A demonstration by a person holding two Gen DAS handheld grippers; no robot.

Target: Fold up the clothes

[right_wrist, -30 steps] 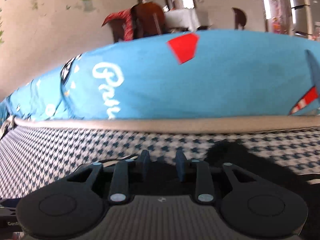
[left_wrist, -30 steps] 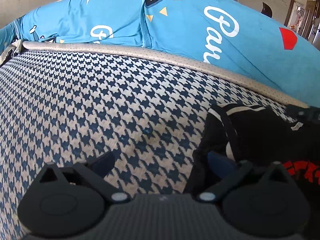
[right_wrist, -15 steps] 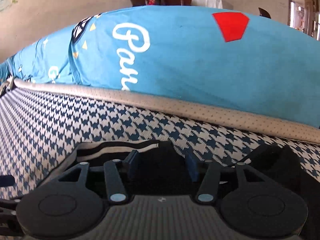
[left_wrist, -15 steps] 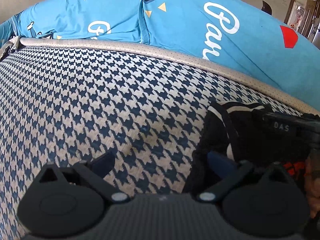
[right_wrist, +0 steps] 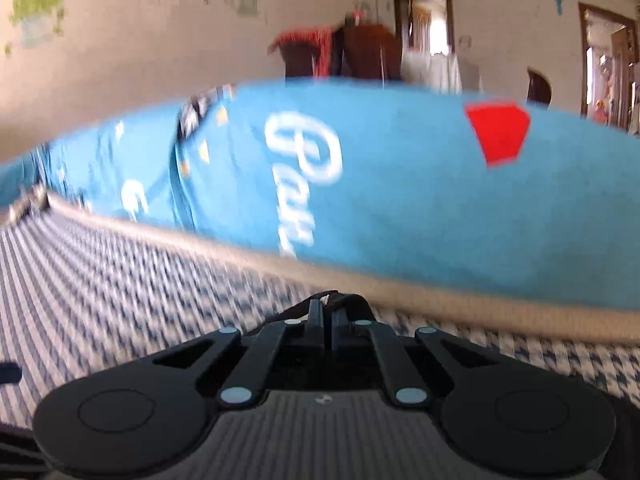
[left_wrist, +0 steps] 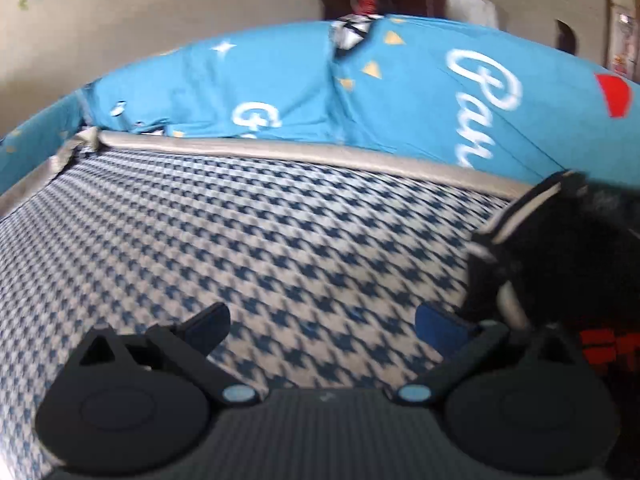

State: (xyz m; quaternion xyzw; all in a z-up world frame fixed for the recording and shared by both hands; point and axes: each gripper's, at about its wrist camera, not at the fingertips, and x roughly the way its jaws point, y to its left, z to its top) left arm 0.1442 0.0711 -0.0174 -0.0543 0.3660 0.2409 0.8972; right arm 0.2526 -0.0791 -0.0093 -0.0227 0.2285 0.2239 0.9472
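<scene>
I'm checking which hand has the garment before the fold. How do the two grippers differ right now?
The left gripper stands open, its blue-padded fingers wide apart over bare houndstooth cover; the right gripper is shut, fingers together on an edge of the black garment. The left gripper holds nothing, with the garment beside its right finger. Both have the same black build.

The black garment with white stripes and red print (left_wrist: pixel 560 264) runs off the left wrist view's right edge. In the right wrist view, motion blur smears the blue-and-white houndstooth cushion (right_wrist: pixel 120 280), and the right gripper (right_wrist: pixel 330 320) hides most of the garment.
</scene>
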